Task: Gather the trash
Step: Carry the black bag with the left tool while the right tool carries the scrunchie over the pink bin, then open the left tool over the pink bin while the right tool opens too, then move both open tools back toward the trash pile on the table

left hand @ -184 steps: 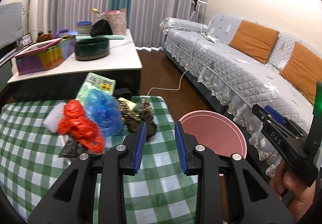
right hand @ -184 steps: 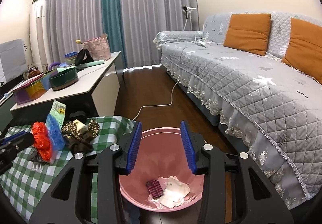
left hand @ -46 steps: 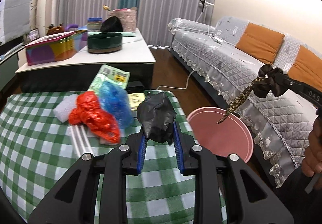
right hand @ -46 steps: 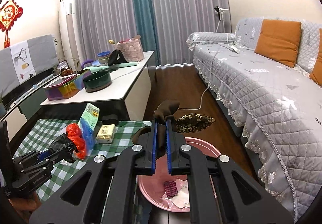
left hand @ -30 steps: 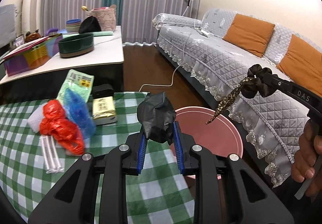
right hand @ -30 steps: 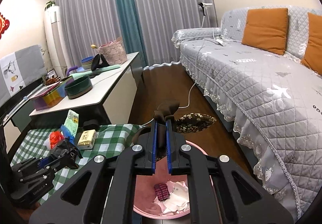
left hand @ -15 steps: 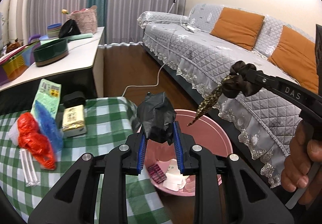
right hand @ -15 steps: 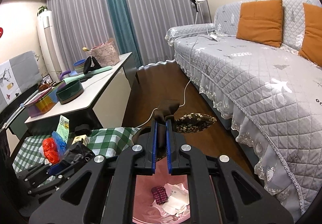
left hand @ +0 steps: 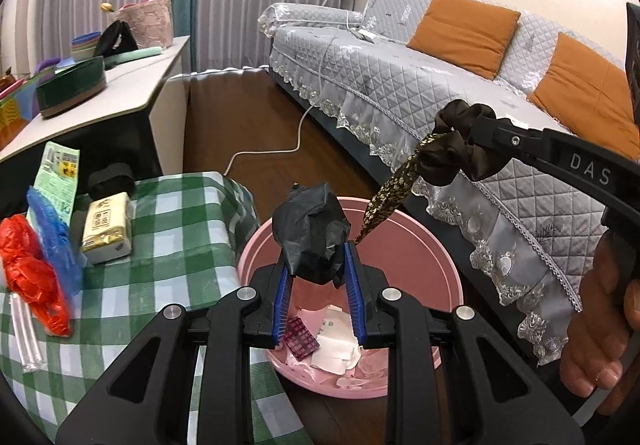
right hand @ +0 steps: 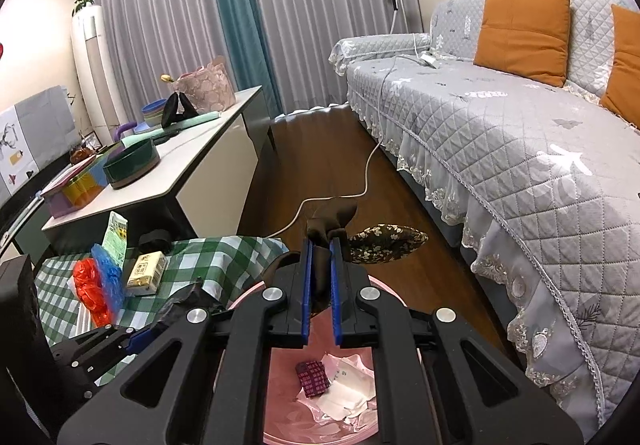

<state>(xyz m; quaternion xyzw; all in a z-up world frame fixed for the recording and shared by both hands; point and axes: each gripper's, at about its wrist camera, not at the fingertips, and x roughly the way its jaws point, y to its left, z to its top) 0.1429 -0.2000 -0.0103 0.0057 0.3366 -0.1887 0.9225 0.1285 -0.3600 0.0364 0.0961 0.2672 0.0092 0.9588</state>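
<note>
black plastic wad (left hand: 311, 233) clamped in left hand-held gripper (left hand: 317, 295), poised above pink bin (left hand: 440, 265); right hand-held gripper (right hand: 320, 299), angled over same bin, grips brown scrunchie (right hand: 332, 219).

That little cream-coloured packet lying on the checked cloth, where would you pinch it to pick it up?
Across its short width, coming down from above. The cream packet lies flat on the green checked tablecloth, its two long edges are free, and the blue bag sits just apart on one side.
</note>
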